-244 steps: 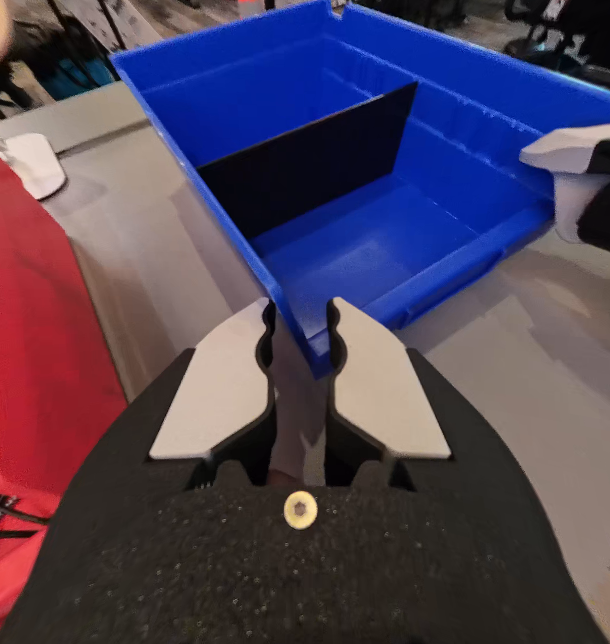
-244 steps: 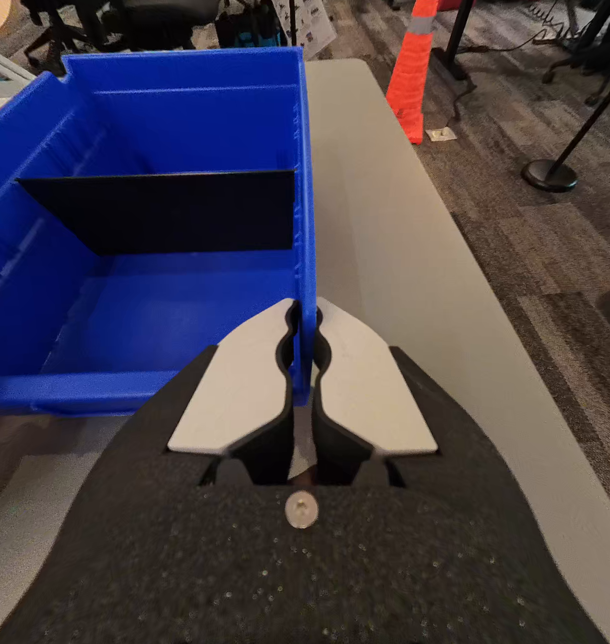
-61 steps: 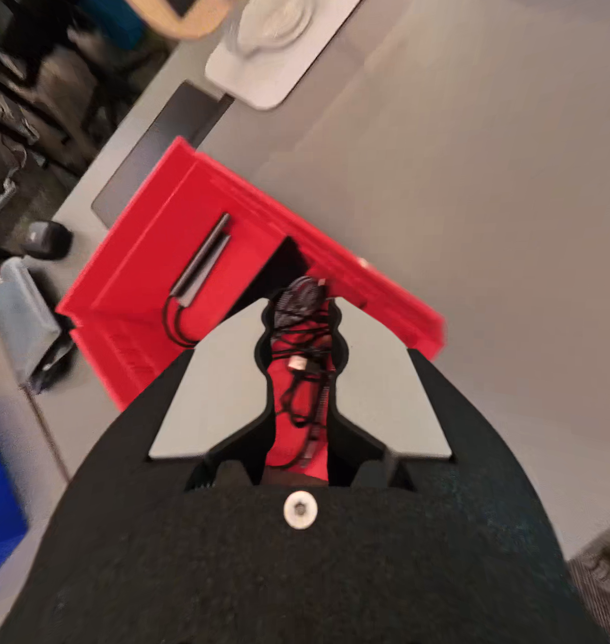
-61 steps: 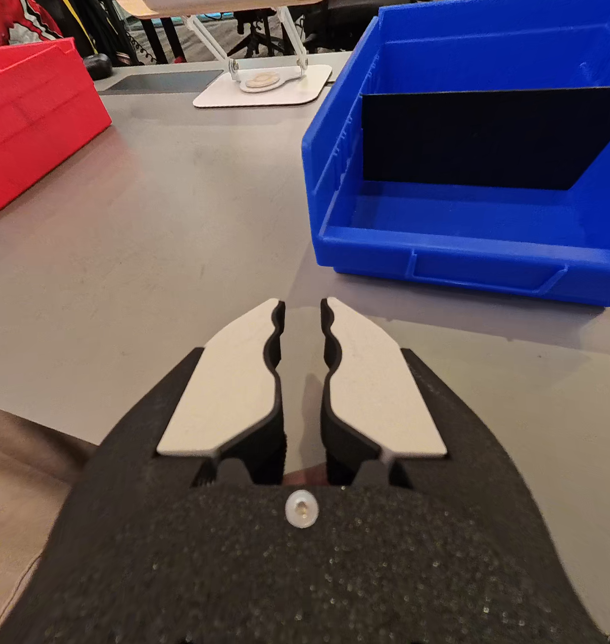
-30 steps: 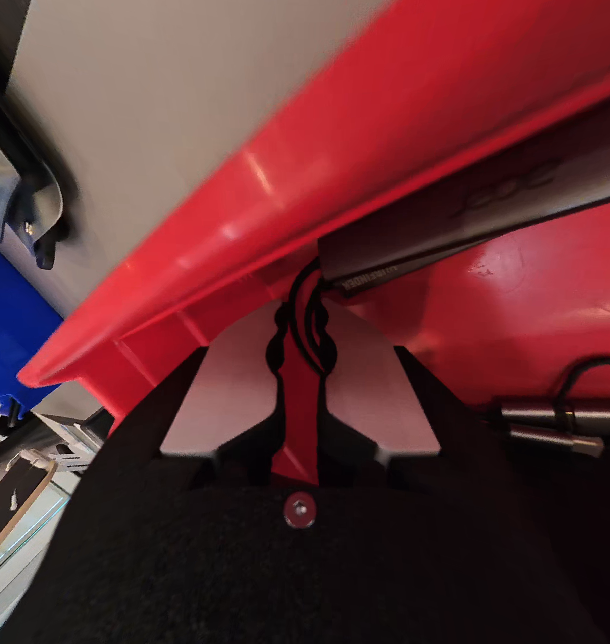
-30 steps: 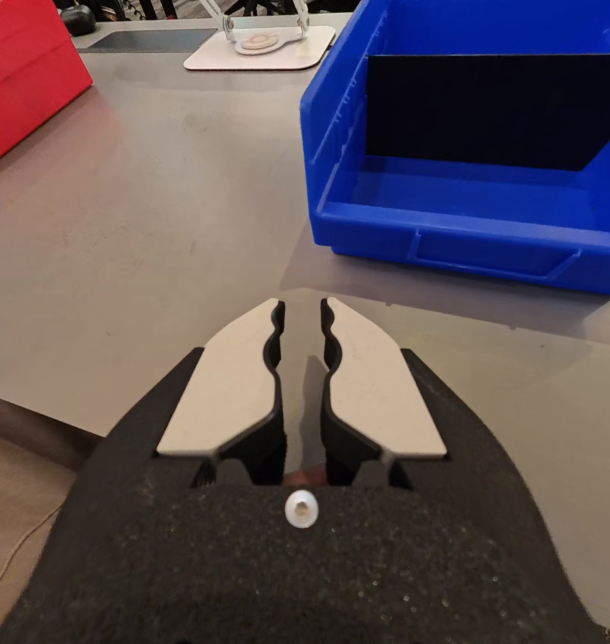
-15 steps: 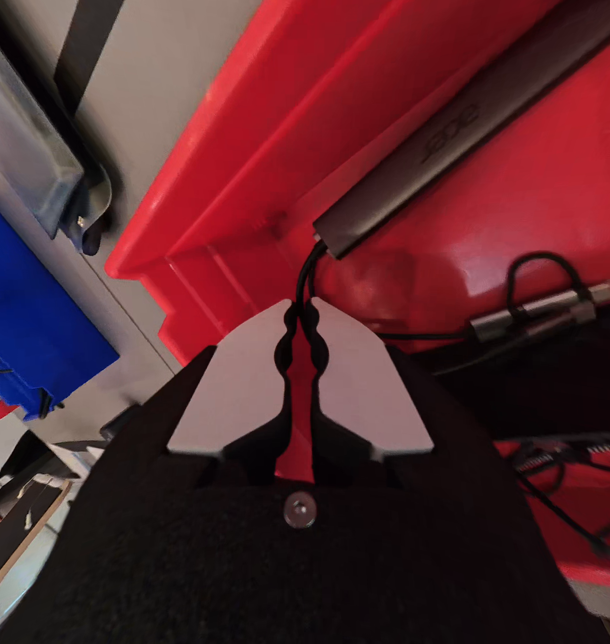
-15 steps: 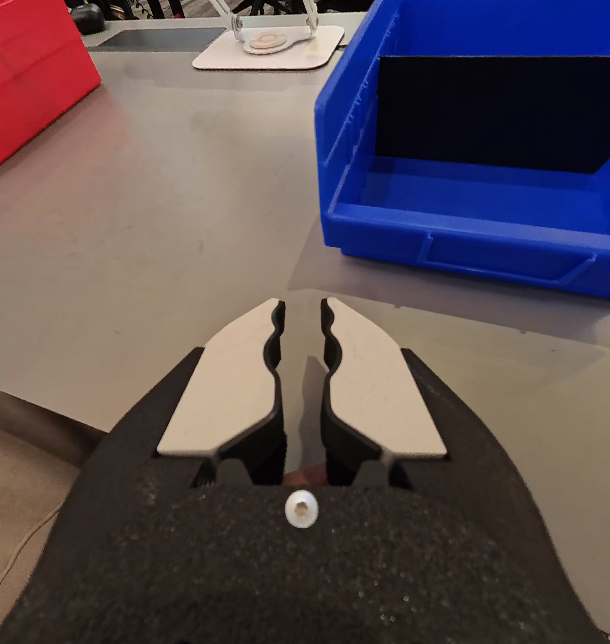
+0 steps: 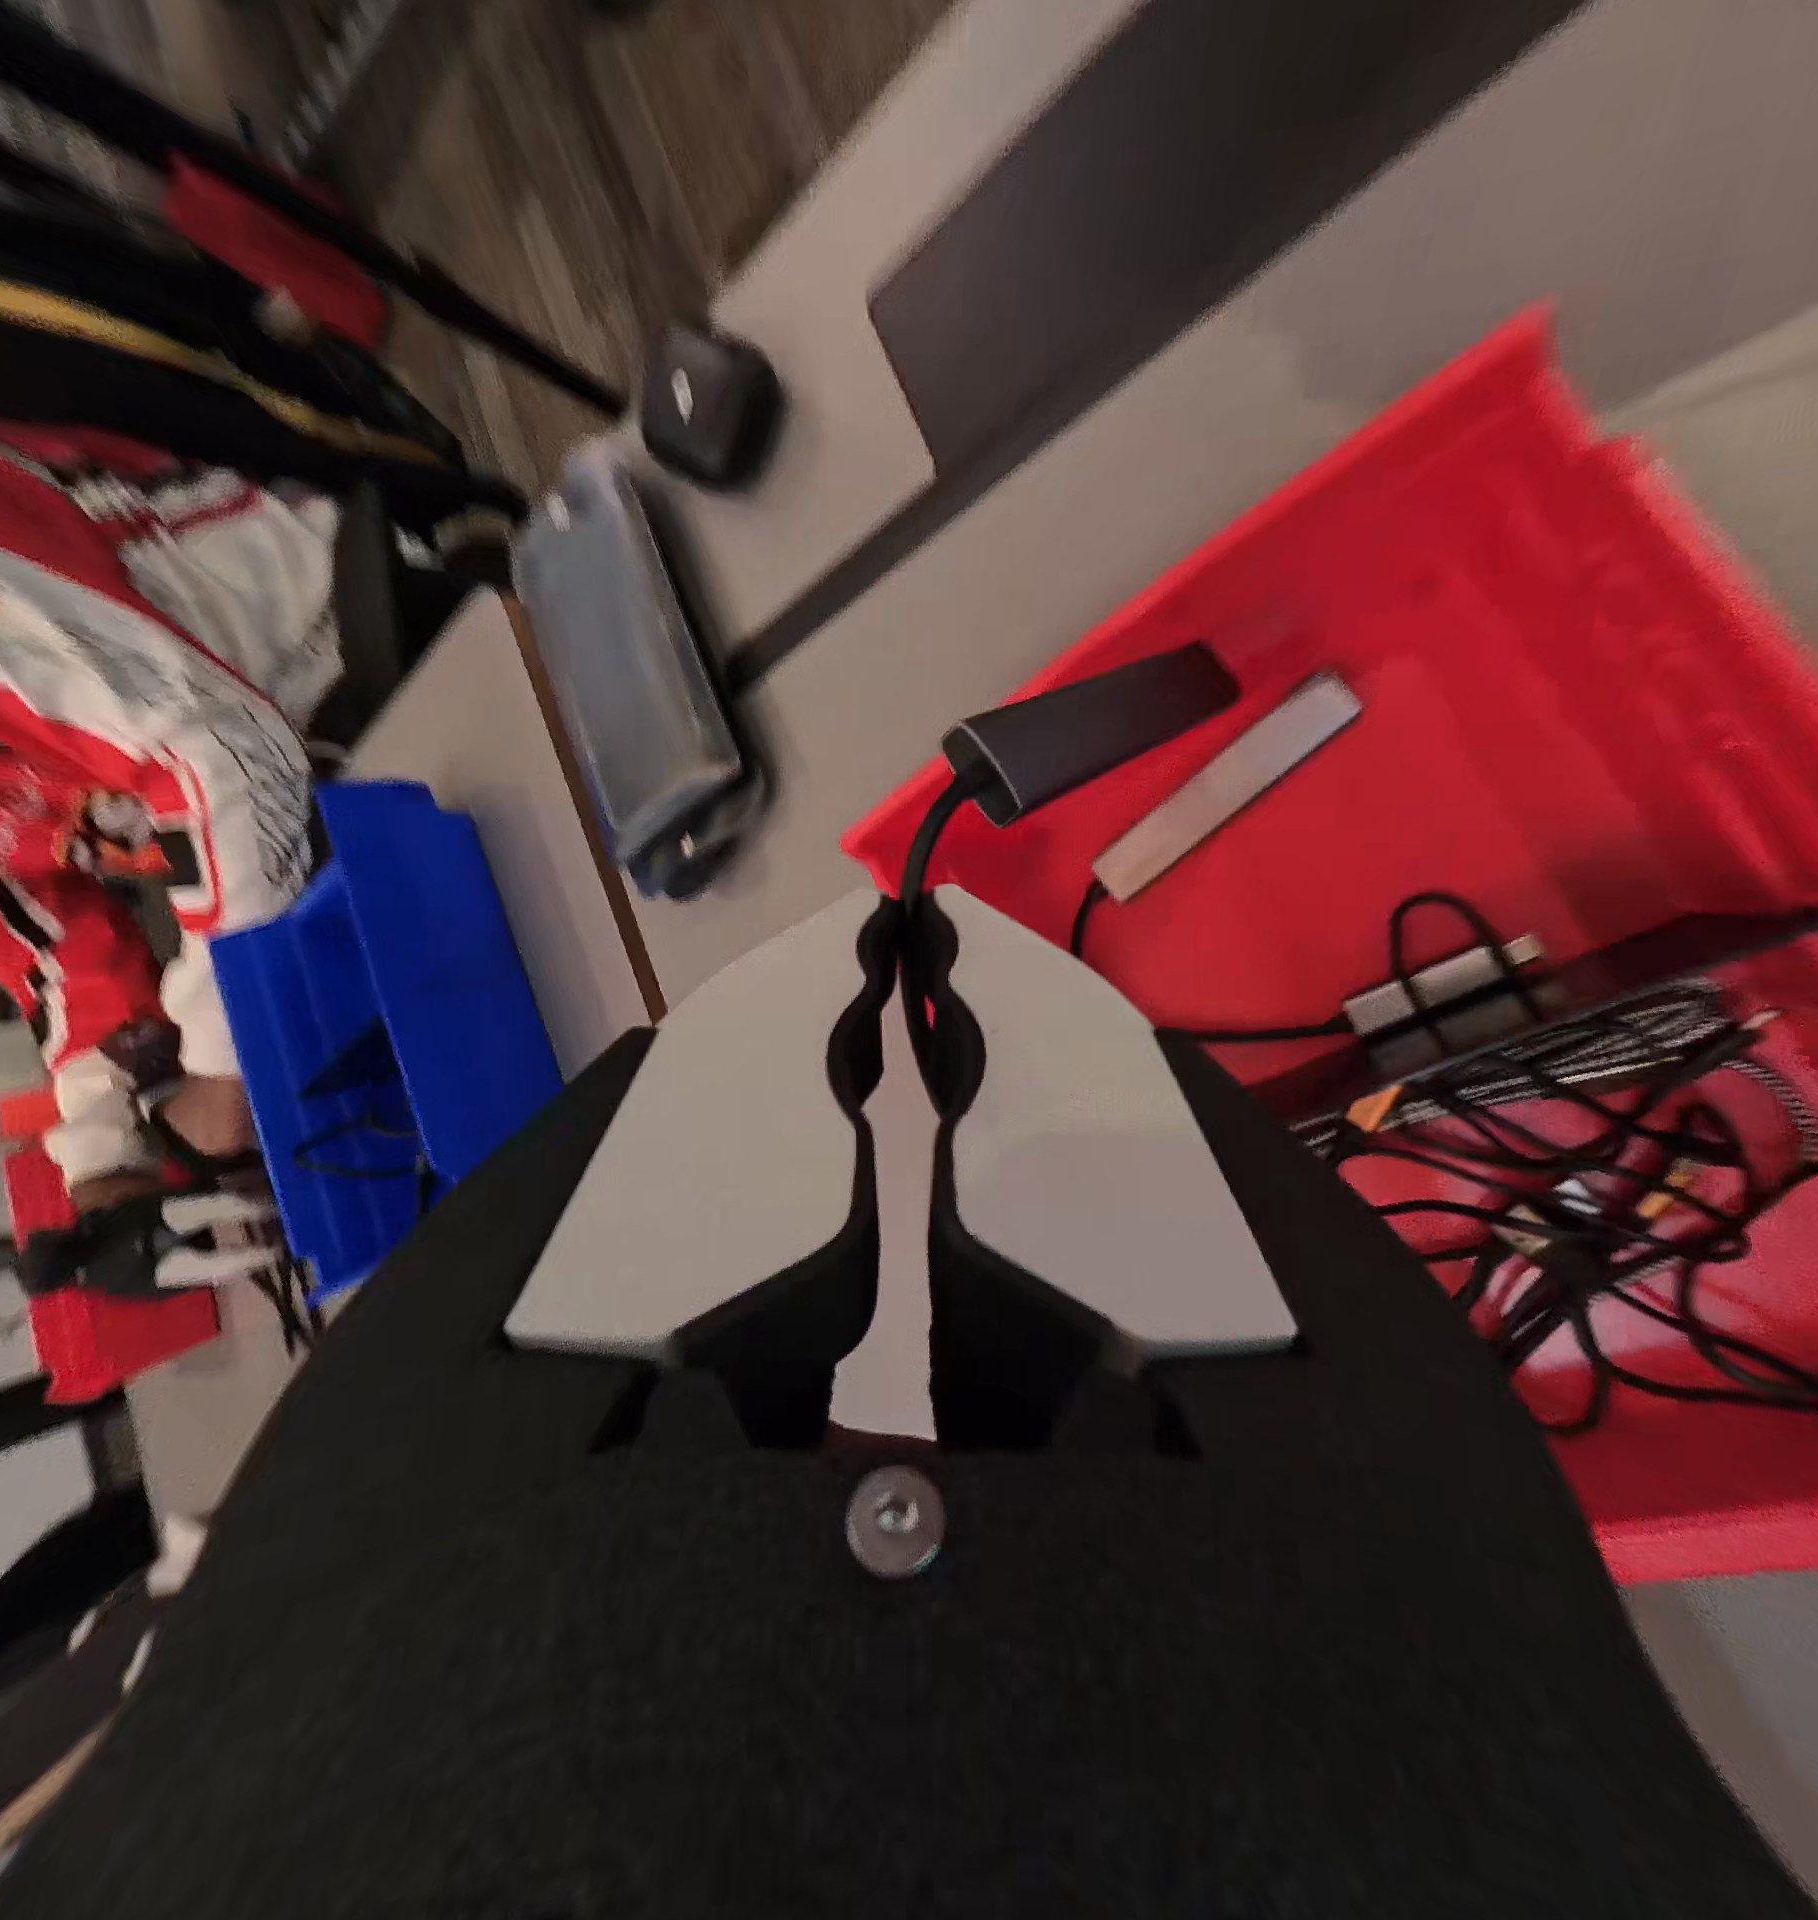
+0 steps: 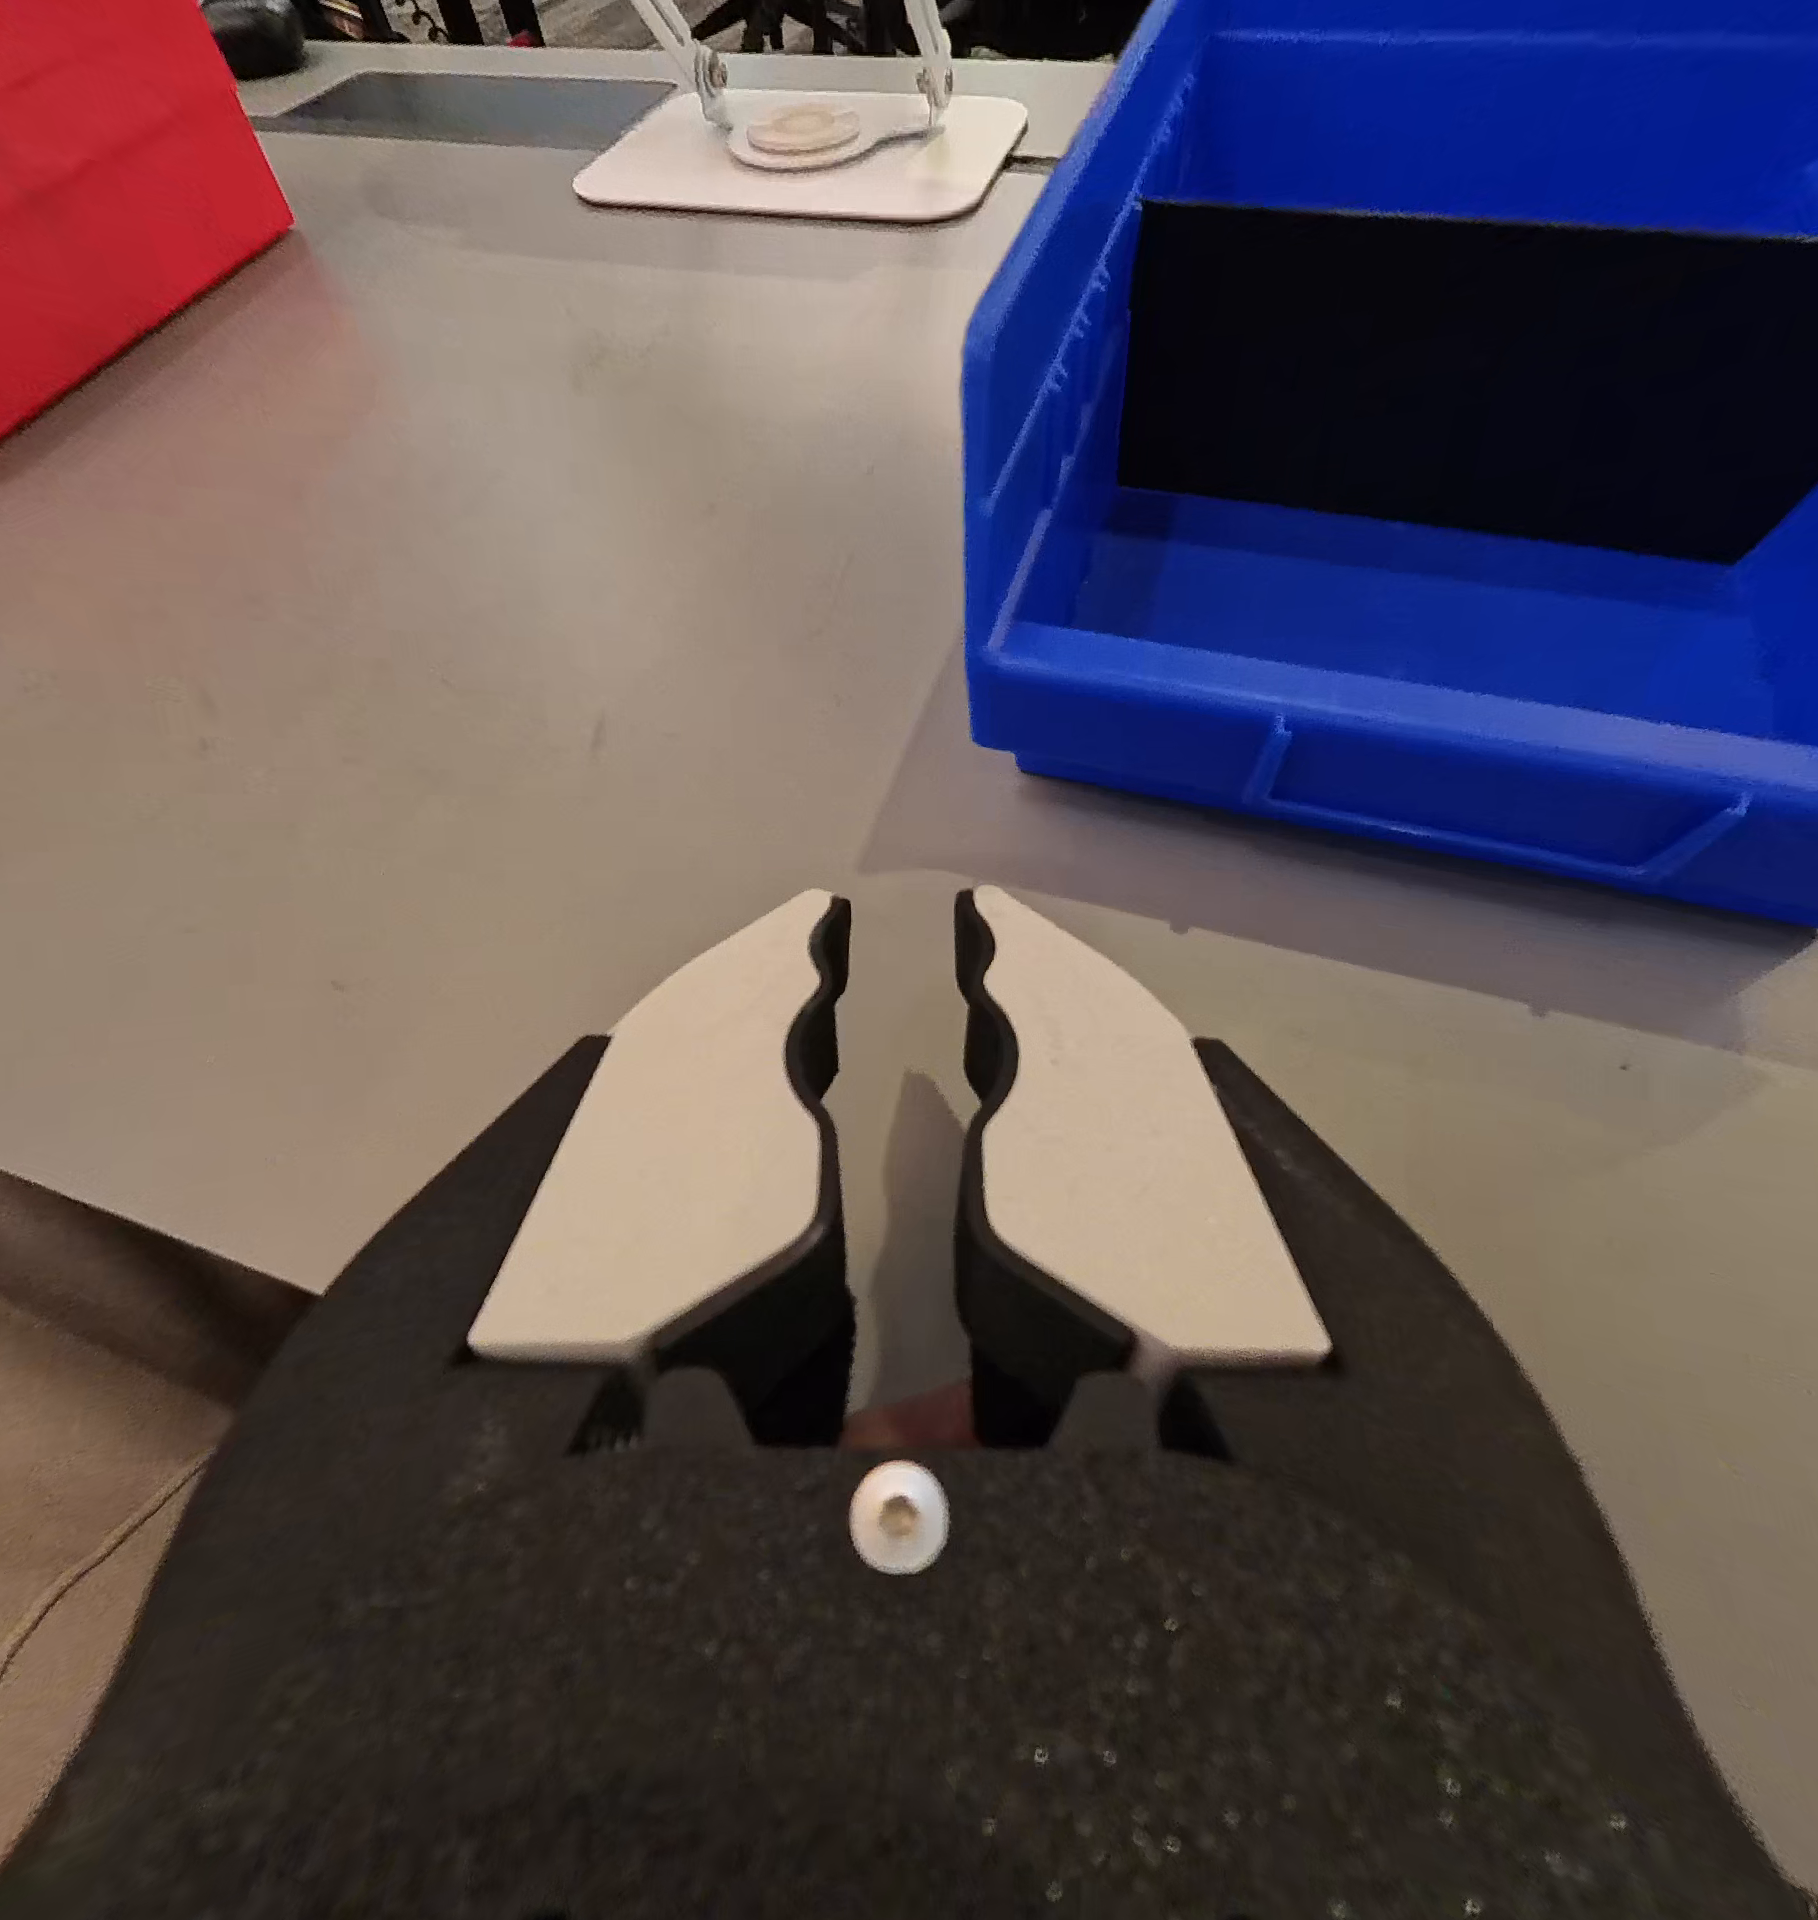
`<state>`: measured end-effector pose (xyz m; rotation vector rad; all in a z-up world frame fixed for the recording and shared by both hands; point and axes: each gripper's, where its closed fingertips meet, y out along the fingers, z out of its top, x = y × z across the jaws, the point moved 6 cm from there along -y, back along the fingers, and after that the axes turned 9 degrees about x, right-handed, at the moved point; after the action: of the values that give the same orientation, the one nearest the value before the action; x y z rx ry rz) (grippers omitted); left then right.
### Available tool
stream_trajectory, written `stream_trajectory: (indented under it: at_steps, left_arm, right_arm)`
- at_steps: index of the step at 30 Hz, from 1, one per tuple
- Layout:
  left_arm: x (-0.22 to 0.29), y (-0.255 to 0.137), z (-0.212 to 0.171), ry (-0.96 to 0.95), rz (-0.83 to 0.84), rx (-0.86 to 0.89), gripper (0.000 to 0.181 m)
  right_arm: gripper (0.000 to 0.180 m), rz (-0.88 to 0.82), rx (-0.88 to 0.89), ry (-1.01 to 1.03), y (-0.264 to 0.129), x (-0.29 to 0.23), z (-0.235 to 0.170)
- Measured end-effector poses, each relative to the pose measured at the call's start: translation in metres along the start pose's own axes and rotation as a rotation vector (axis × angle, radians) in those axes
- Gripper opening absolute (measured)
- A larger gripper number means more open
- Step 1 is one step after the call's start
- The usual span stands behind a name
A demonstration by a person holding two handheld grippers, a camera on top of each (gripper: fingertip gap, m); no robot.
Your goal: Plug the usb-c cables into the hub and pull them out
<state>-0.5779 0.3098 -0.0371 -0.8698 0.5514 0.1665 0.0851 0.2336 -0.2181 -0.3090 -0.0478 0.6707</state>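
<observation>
Grey table (image 10: 448, 582) underneath everything, wide and bare across the middle. On it to the right, a blue bin (image 10: 1404, 748) split by a black divider (image 10: 1487, 384), open front turned toward the right gripper (image 10: 902, 909). On the left side, a red bin (image 9: 1570, 644), seen from above in the left wrist view and only as a red wall (image 10: 84, 208) at the left edge of the right wrist view. Beyond, near the far edge, a white stand base (image 10: 811, 156) beside a dark mat (image 10: 469, 104).

Inside the red bin: a tangle of black usb-c cables (image 9: 1570, 1164) in the nearer compartment, a silver hub (image 9: 1227, 784) flat on the floor of the farther one, another small grey adapter (image 9: 1435, 987) close by the divider.

Left gripper (image 9: 910, 909) pinched nearly closed on the thin black lead (image 9: 920, 852) of a dark hub (image 9: 1087, 732), that hub raised clear above the bin rim, hanging out past the fingertips, tilted. View blurred.

Right gripper low over the bare table near the front edge, jaws parted by a narrow gap, holding nothing, well apart from both bins.
</observation>
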Motion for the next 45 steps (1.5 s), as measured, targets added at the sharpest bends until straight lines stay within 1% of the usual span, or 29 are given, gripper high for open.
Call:
stream_trajectory:
  at_steps: [4, 6, 8, 10, 12, 13, 15, 17, 20, 23, 24, 25, 28, 30, 35, 39, 41, 45]
  left_arm:
    - [0.018, -0.075, 0.037, 0.013, -0.038, 0.257, 0.003]
    - [0.047, -0.11, 0.051, 0.012, -0.102, 0.394, 0.003]
    - [0.084, -0.137, 0.059, 0.022, -0.167, 0.508, 0.002]
    - [0.129, -0.155, 0.063, 0.012, -0.256, 0.612, 0.002]
    - [0.177, -0.168, 0.064, 0.002, -0.34, 0.736, 0.002]
    - [0.201, -0.172, 0.064, -0.007, -0.372, 0.791, 0.002]
    - [0.247, -0.181, 0.061, -0.022, -0.433, 0.898, 0.002]
    - [0.287, -0.188, 0.056, -0.022, -0.457, 0.962, 0.002]
    - [0.327, -0.199, 0.051, -0.034, -0.51, 1.023, 0.002]
    - [0.348, -0.206, 0.046, -0.019, -0.554, 1.038, 0.002]
    - [0.351, -0.206, 0.045, -0.015, -0.534, 1.045, 0.002]
    - [0.351, -0.207, 0.043, -0.03, -0.533, 1.061, 0.002]
    - [0.355, -0.208, 0.037, -0.089, -0.599, 1.061, 0.002]
    - [0.357, -0.205, 0.034, -0.084, -0.595, 1.055, 0.002]
    - [0.362, -0.204, 0.032, -0.086, -0.653, 1.055, 0.002]
    - [0.364, -0.21, 0.029, -0.048, -0.687, 1.1, 0.002]
    - [0.363, -0.211, 0.028, -0.031, -0.703, 1.109, 0.002]
    - [0.371, -0.207, 0.025, 0.024, -0.739, 1.115, 0.002]
  right_arm:
    - [0.019, 0.031, 0.029, -0.018, -0.002, -0.007, 0.004]
    - [0.02, 0.074, 0.043, -0.007, -0.002, -0.014, 0.006]
    - [0.022, 0.165, 0.065, 0.036, 0.001, -0.028, 0.01]
    - [0.024, 0.335, 0.1, 0.136, 0.001, -0.052, 0.017]
    - [0.03, 0.544, 0.168, 0.277, -0.001, -0.077, 0.032]
    - [0.031, 0.616, 0.208, 0.361, -0.001, -0.085, 0.04]
    - [0.035, 0.713, 0.288, 0.54, 0.003, -0.092, 0.058]
    - [0.039, 0.77, 0.352, 0.704, 0.009, -0.092, 0.071]
    - [0.043, 0.834, 0.373, 0.833, 0.019, -0.09, 0.076]
    - [0.044, 0.931, 0.398, 0.883, 0.021, -0.089, 0.076]
    - [0.045, 0.946, 0.405, 0.892, 0.021, -0.089, 0.076]
    - [0.045, 0.956, 0.407, 0.898, 0.022, -0.09, 0.076]
    - [0.044, 0.96, 0.407, 0.893, 0.024, -0.092, 0.077]
    - [0.04, 0.993, 0.398, 0.907, 0.025, -0.095, 0.077]
    - [0.034, 1.029, 0.407, 0.956, 0.029, -0.1, 0.075]
    - [0.034, 1.018, 0.405, 0.936, 0.031, -0.093, 0.072]
    - [0.032, 1.024, 0.392, 0.87, 0.03, -0.09, 0.071]
    - [0.021, 1.098, 0.378, 0.767, 0.02, -0.1, 0.075]
